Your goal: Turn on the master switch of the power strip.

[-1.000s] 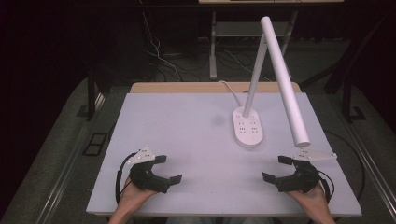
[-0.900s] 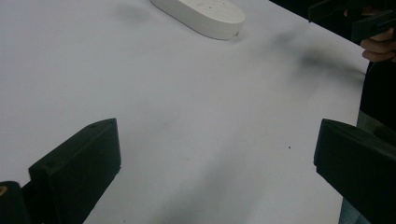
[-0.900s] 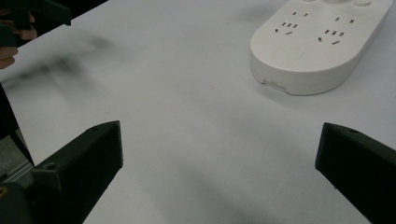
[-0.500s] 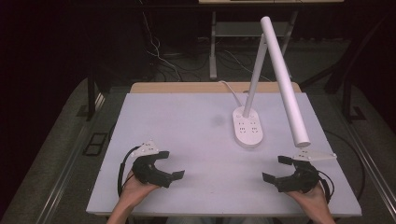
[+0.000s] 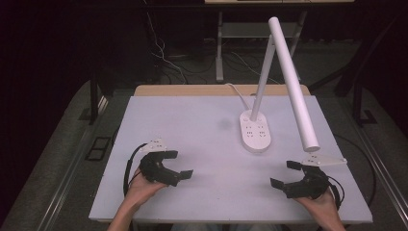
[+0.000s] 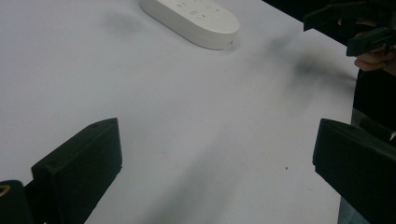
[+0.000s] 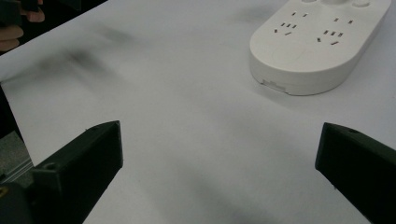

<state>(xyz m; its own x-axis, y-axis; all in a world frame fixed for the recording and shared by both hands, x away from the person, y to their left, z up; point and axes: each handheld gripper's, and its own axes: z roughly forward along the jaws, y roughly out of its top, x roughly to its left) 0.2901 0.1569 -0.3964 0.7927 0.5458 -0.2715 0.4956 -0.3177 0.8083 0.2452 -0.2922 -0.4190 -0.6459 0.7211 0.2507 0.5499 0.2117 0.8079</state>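
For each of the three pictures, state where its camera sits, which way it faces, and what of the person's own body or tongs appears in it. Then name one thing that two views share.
High view: above the person's side, facing forward and down on the white table; both forearms, left tongs and right tongs show.
Left gripper view: rides on the left tongs, facing across the table; its open jaws and the other hand show.
Right gripper view: rides on the right tongs, facing the lamp base; its open jaws show.
Shared: all views show the lamp base.

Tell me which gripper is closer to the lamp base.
The right gripper: the lamp base lies just ahead of it, while the left gripper sits farther off across the table.
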